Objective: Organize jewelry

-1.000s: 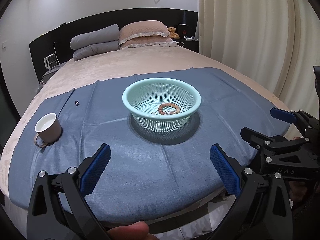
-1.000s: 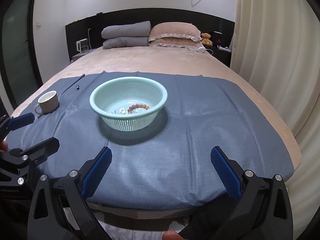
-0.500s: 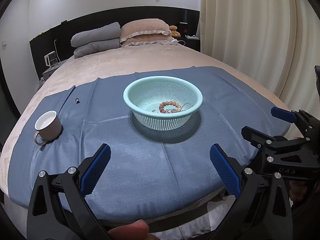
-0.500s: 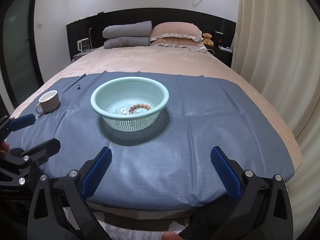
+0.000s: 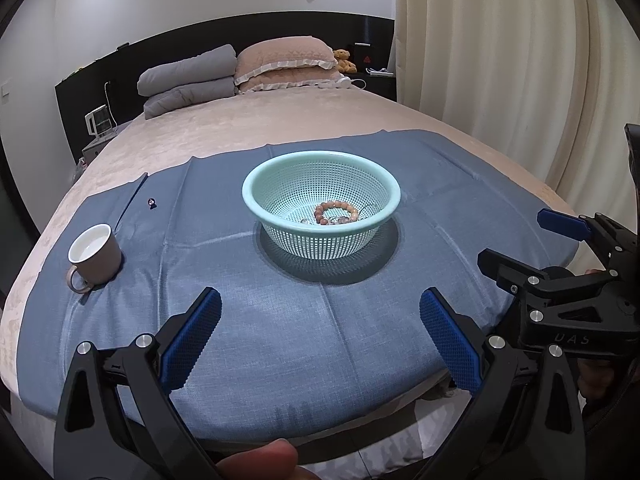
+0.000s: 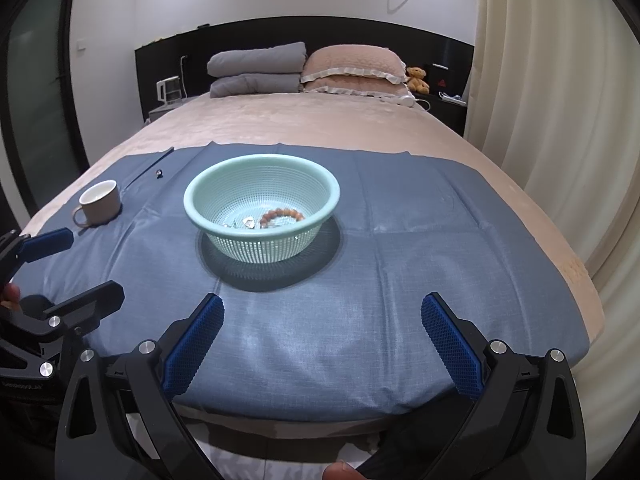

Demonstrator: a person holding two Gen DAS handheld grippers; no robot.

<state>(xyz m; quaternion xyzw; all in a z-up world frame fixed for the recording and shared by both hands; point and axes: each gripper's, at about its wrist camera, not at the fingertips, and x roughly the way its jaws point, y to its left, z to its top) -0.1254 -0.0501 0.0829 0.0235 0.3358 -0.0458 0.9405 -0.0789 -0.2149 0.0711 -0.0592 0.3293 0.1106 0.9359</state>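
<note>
Resting in mint basket (image 5: 372, 184): brown beaded bracelet (image 5: 335, 213)

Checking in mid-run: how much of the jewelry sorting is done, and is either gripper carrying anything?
Done: a beaded bracelet and some small pieces lie in the mint basket. In hand: nothing; the left hand-held gripper and the right hand-held gripper are both open, short of the basket. Left: a small dark item on the blue cloth beyond the mug, possibly a ring.
</note>
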